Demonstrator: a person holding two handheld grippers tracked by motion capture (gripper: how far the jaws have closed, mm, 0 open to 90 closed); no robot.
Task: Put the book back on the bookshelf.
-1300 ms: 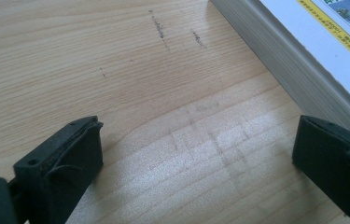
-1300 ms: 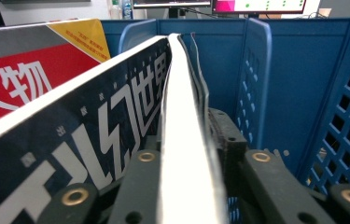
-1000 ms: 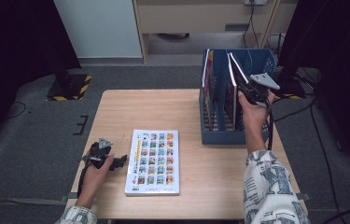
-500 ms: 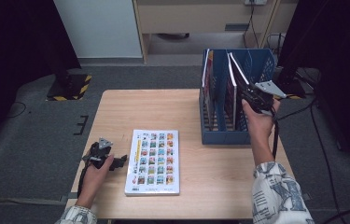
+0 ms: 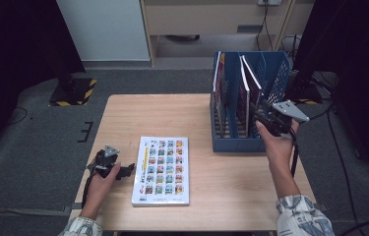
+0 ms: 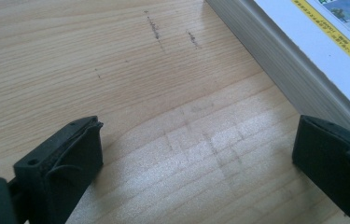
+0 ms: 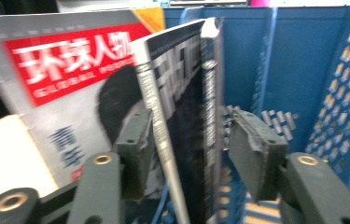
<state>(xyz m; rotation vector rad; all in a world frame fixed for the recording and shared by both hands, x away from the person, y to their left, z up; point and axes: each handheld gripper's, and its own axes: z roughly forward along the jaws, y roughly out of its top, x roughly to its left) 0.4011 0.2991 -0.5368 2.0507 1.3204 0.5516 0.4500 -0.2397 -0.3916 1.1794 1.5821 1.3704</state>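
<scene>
Apparently the dark magazine (image 7: 186, 116) is being stood in the blue file rack (image 5: 275, 78), the right gripper (image 7: 189, 149) fingers parted around its spine. Left gripper (image 6: 196, 154), wide open and empty, is being rested beside the catalogue (image 5: 165, 169) awaiting filing on the desk (image 5: 157, 113).

Book (image 5: 163, 169) flat on table (image 5: 172, 113) — rack (image 5: 236, 142) behind, rightward, holding magazines (image 5: 243, 96).

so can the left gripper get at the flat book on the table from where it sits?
Probably yes. The left gripper rests on the table beside the book, fingers open, with bare wood between them and the book's page edge. Nothing blocks it, but the book lies flat, so gripping means lifting an edge.
</scene>
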